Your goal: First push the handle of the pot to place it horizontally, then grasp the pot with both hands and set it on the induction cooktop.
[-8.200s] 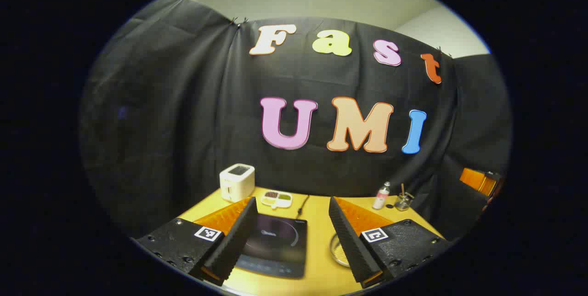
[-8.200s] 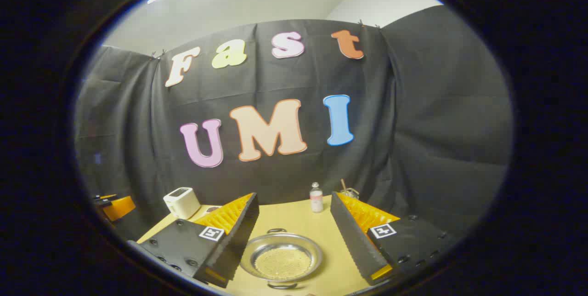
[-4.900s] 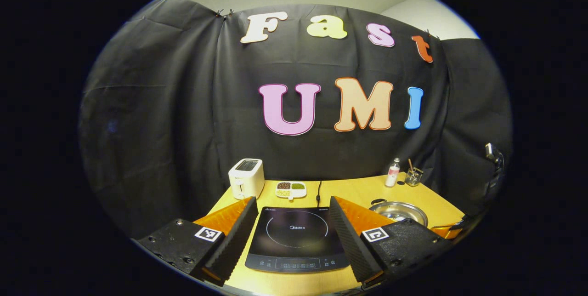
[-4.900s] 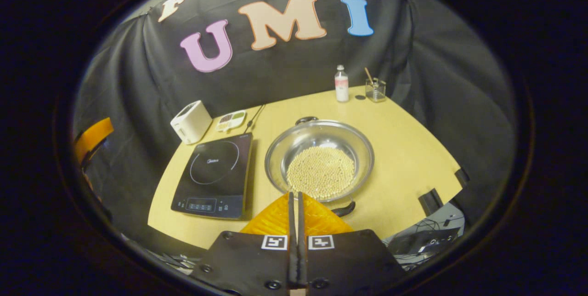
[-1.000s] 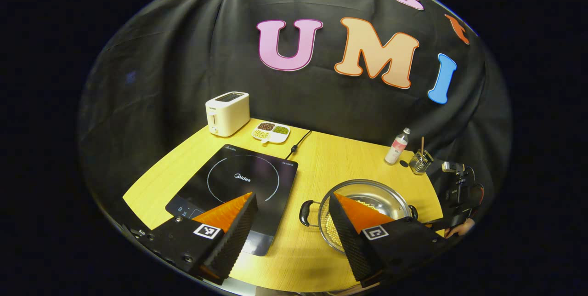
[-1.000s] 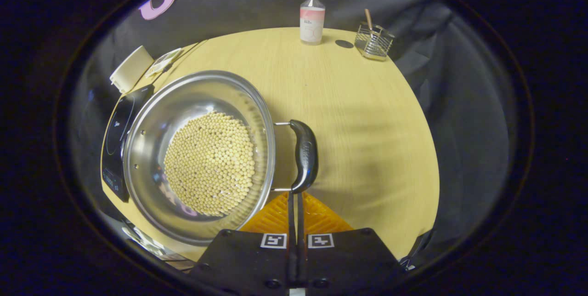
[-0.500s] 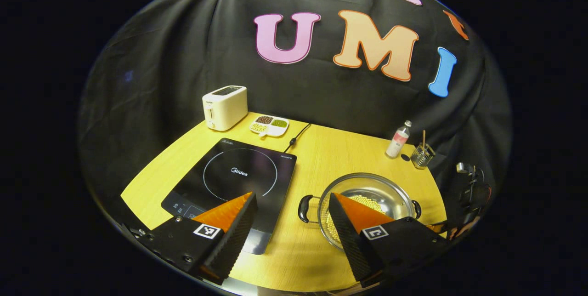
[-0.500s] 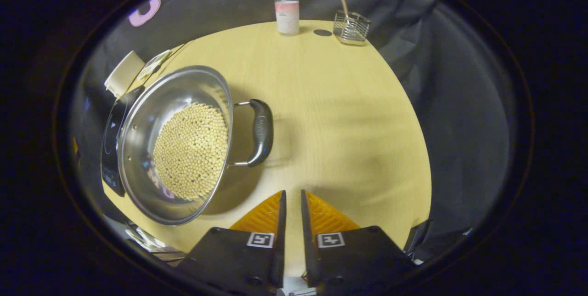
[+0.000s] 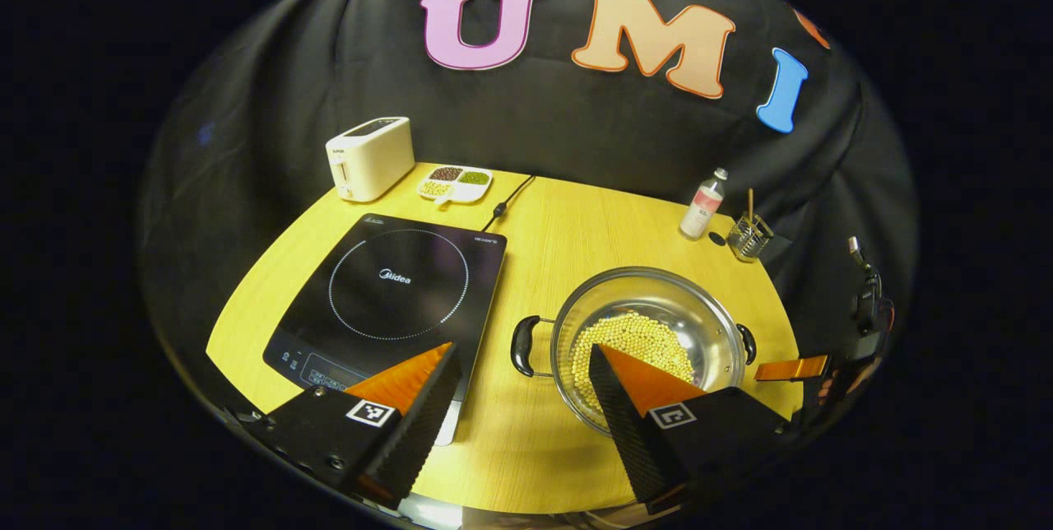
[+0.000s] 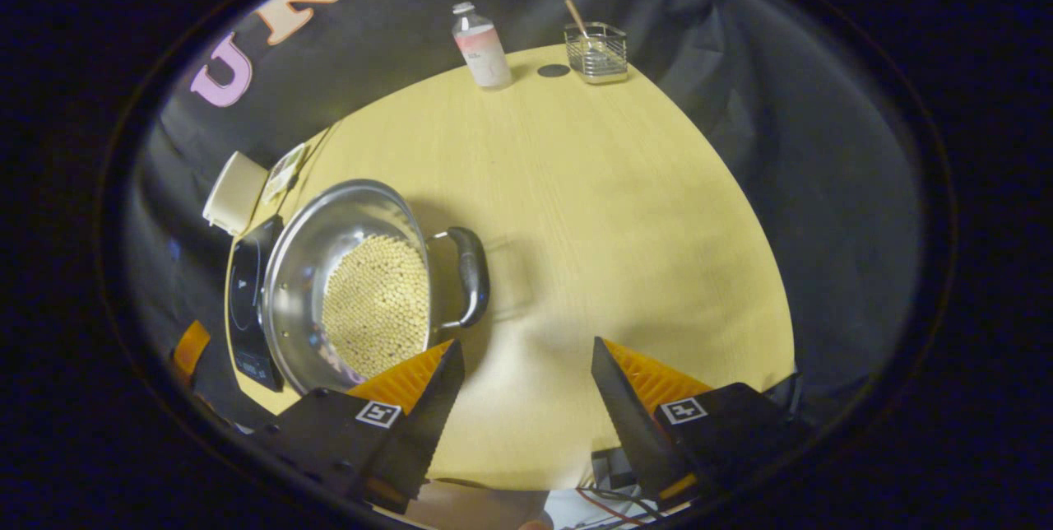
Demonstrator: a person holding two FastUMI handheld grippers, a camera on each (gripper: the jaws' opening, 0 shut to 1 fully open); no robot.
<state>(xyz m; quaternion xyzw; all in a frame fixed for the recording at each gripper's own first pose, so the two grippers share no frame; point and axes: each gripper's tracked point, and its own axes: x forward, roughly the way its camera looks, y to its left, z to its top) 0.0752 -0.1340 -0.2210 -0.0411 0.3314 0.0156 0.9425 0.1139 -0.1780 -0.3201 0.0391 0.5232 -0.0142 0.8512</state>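
The pot (image 10: 345, 283), round shiny steel full of pale beads, sits on the wooden bench (image 10: 609, 209), ahead-left of the right tool (image 10: 526, 357); both tools' fingers stand wide apart, left tool (image 9: 522, 361) flanking its curved handle (image 9: 521, 346).

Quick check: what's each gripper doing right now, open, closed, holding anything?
Left gripper: open, holding nothing, above the table near the pot.
Right gripper: open, holding nothing, beside the pot's handle.

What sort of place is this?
Likely a mock kitchen in a cloth-walled booth: a table holds an induction cooktop, a toaster and a pot of beans.
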